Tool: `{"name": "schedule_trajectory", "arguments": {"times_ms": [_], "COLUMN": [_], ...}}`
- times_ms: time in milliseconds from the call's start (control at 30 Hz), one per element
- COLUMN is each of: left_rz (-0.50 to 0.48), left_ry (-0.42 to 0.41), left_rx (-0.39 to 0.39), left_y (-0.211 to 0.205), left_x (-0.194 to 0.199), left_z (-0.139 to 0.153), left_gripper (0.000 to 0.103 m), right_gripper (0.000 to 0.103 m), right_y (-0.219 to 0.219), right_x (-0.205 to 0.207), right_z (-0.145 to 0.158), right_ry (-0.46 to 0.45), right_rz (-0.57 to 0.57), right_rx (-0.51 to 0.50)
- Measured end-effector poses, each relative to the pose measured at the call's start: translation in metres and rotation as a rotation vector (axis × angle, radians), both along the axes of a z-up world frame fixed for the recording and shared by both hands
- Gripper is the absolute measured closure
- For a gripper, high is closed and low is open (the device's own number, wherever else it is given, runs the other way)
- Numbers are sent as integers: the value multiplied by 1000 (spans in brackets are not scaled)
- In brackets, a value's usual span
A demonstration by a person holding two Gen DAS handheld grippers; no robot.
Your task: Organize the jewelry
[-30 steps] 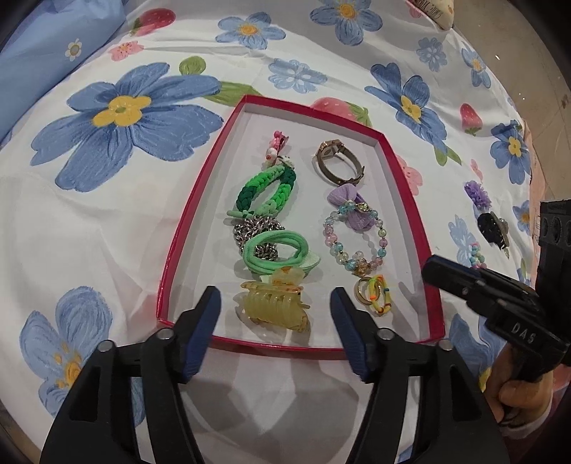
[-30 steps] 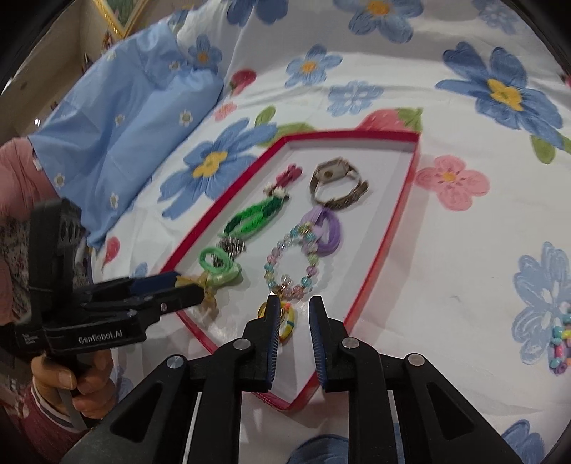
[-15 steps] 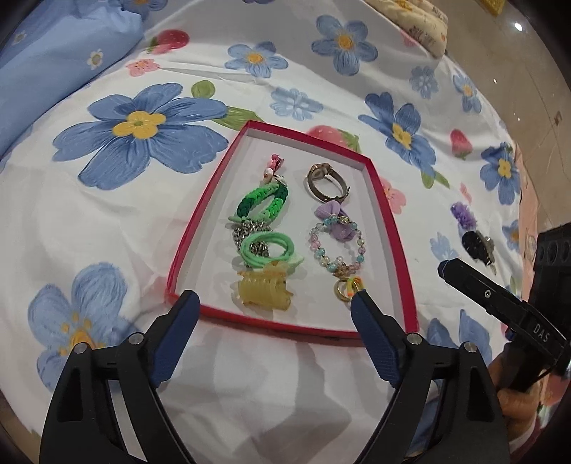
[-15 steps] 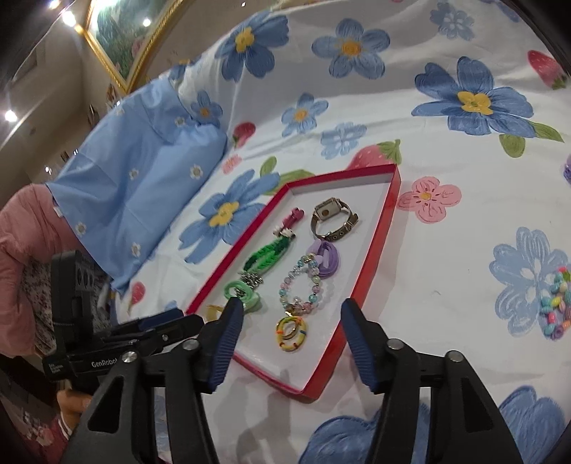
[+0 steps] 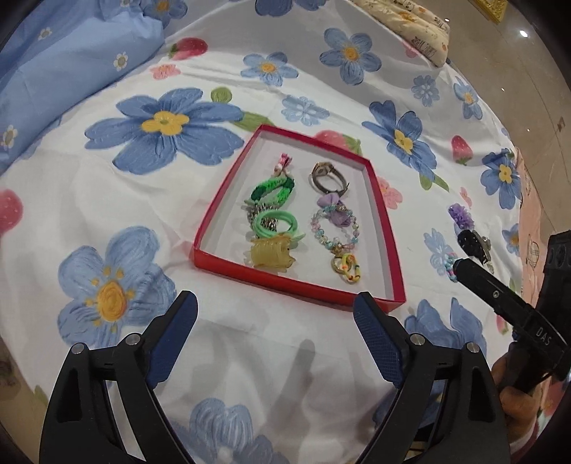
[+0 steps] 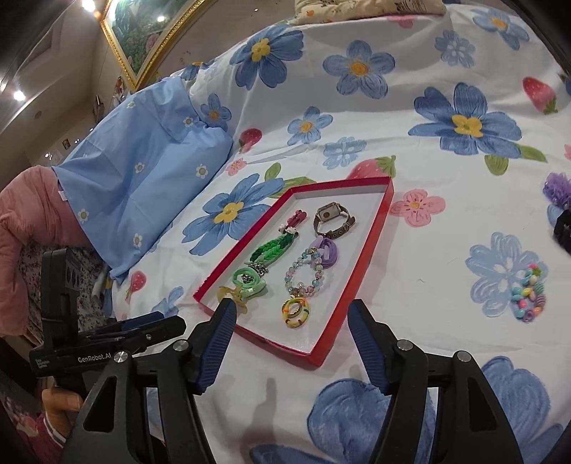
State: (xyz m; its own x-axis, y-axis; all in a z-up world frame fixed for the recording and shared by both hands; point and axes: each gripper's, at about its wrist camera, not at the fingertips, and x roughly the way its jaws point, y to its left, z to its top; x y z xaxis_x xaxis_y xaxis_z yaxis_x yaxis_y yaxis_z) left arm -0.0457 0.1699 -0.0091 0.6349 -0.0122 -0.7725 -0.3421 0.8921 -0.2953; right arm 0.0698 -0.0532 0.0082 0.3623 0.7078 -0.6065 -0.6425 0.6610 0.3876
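A red tray (image 5: 383,228) (image 6: 371,232) lies on the flowered bedspread. It holds a watch (image 5: 326,176), a green braided band (image 5: 273,191), a green hair tie (image 5: 274,223), a yellow claw clip (image 5: 271,255), a bead bracelet (image 5: 335,228) and coloured rings (image 5: 348,267) (image 6: 296,312). My left gripper (image 5: 276,333) is open and empty, just short of the tray's near edge. My right gripper (image 6: 291,342) is open and empty over the tray's near corner. Right of the tray lie a purple scrunchie (image 5: 460,214) (image 6: 556,185), a black clip (image 5: 474,242) and a bead bracelet (image 6: 528,298).
A blue pillow (image 6: 142,178) lies left of the tray, also at the top left in the left wrist view (image 5: 60,67). A patterned cushion (image 5: 410,18) sits at the far edge. The bed's right edge drops to a tiled floor (image 5: 535,89).
Both grippers have drawn back and up from the tray and opened wider. The right gripper, nearly closed by the coloured rings a second ago, is now open with the rings left in the tray.
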Motion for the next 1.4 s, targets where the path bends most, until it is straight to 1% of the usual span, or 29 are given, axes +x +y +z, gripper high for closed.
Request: {"name": "schedule_trajectory", "arguments": {"times_ms": [67, 167, 200, 233, 267, 300, 400, 467, 567, 667, 833, 900, 1133, 1233, 1400], "left_rz": [-7, -20, -24, -25, -21, -15, 8, 13, 31, 45, 49, 54, 60, 58, 60], "left_ry": [-7, -32, -45, -59, -73, -87, -96, -90, -59, -28, -13, -8, 4, -3, -27], "left_rx": [17, 49, 59, 72, 91, 111, 160, 155, 155, 188, 257, 282, 292, 293, 311], "left_y": [-1, -3, -3, -4, -4, -5, -7, -6, -8, -12, -19, -20, -21, -23, -27], "left_x": [-3, -7, -8, -9, -10, -12, -15, -16, -18, -19, -24, -26, -29, -31, -35], "left_z": [9, 28, 34, 41, 47, 52, 54, 47, 32, 20, 10, 6, -2, -2, 4], "left_gripper": [13, 12, 8, 5, 0, 0, 0, 0, 0, 0, 0, 0, 0, 0, 0], "right_gripper": [33, 29, 25, 19, 15, 9, 6, 5, 5, 5, 5, 5, 5, 5, 5], "right_y": [-2, -3, -2, -2, -2, -1, 0, 3, 5, 3, -1, -1, 4, 5, 5], "right_x": [-3, -7, -8, -11, -12, -13, -19, -23, -27, -30, -29, -32, -41, -43, -52], "right_z": [10, 30, 40, 51, 57, 64, 74, 67, 48, 23, -3, -8, -20, -19, -10], "right_ry": [-23, -59, -83, -116, -134, -150, -184, -195, -171, -139, -98, -105, -127, -147, -216], "right_rz": [-3, 11, 14, 12, 10, 11, 22, 13, 19, 7, -13, -13, -19, -24, -33], "right_rx": [2, 4, -2, -8, -11, -13, 16, -5, -25, -44, -53, -63, -99, -105, -97]}}
